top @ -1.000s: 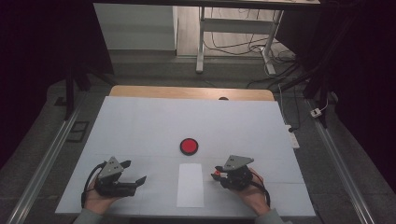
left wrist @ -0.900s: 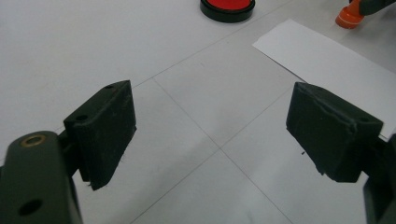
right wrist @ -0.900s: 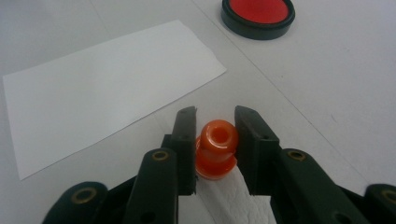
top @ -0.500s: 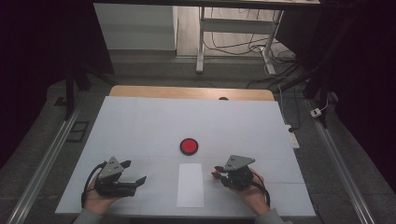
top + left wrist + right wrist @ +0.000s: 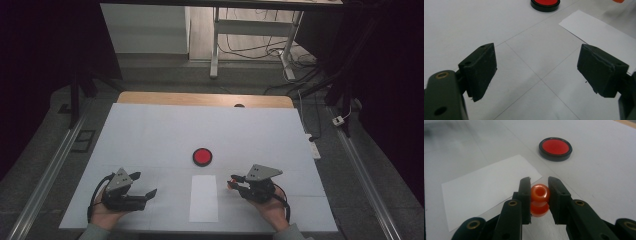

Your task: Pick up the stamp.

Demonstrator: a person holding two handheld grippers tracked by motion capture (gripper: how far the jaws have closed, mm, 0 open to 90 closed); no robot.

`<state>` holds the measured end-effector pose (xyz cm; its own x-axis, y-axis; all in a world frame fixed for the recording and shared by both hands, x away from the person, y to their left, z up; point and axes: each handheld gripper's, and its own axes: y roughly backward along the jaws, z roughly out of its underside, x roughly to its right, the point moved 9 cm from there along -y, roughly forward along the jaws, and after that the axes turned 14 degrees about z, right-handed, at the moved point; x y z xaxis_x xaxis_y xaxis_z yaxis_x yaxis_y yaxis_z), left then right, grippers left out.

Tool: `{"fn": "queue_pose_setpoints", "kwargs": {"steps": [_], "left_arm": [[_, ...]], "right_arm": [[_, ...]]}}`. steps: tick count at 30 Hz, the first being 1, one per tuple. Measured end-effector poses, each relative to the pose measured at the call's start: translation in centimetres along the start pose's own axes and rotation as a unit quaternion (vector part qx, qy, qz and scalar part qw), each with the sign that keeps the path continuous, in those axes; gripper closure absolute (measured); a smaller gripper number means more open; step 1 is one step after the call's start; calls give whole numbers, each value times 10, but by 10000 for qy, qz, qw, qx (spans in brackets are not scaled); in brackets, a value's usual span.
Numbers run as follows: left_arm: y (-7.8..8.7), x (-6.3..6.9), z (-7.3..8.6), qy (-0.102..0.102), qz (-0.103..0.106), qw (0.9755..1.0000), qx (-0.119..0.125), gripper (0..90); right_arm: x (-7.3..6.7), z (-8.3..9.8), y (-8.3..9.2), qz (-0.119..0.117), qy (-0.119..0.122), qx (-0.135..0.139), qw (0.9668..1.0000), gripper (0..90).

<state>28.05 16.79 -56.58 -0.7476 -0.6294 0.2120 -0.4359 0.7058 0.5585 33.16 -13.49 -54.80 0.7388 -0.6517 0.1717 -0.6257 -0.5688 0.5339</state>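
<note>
From the high view, your right tool (image 5: 234, 182) sits near the lower right of the white counter (image 5: 150, 135), clenched on a small orange bead (image 5: 230, 185) at its tips, just right of the white paper strip (image 5: 203, 198). Your left tool (image 5: 148, 194) rests at the lower left, well apart from the strip, with its jaws released. The red disc with a black rim (image 5: 202, 156) lies just beyond the strip's far end.

In the left gripper view, your left tool (image 5: 536, 67) stands wide apart over bare counter, nothing between the jaws.

In the right gripper view, your right tool (image 5: 539, 191) grips the orange bead (image 5: 540, 193) from both sides; the bead's hole faces the camera.
</note>
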Motion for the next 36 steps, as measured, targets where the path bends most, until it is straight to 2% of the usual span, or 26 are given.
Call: {"fn": "queue_pose_setpoints", "kwargs": {"steps": [13, 15, 21, 26, 30, 36], "left_arm": [[0, 1, 0, -37, 28, 10000, 14, 163], [-1, 2, -1, -57, 42, 10000, 12, 163], [-2, 3, -2, -103, 46, 9999, -2, 163], [-2, 3, -3, -100, 57, 9999, 13, 163], [-2, 4, -5, -100, 52, 9999, 34, 163], [-4, 6, -5, -123, 59, 9999, -1, 163]], "right_arm": [[6, -13, 7, 41, -307, 354, 9989, 728], [6, -16, 9, -23, -378, 442, 9983, 728], [8, -21, 12, 43, -407, 525, 9978, 728], [9, -27, 16, -2, -578, 675, 9960, 727], [9, -32, 21, -72, -774, 838, 9934, 728], [9, -39, 27, -169, -935, 1021, 9902, 728]]}}
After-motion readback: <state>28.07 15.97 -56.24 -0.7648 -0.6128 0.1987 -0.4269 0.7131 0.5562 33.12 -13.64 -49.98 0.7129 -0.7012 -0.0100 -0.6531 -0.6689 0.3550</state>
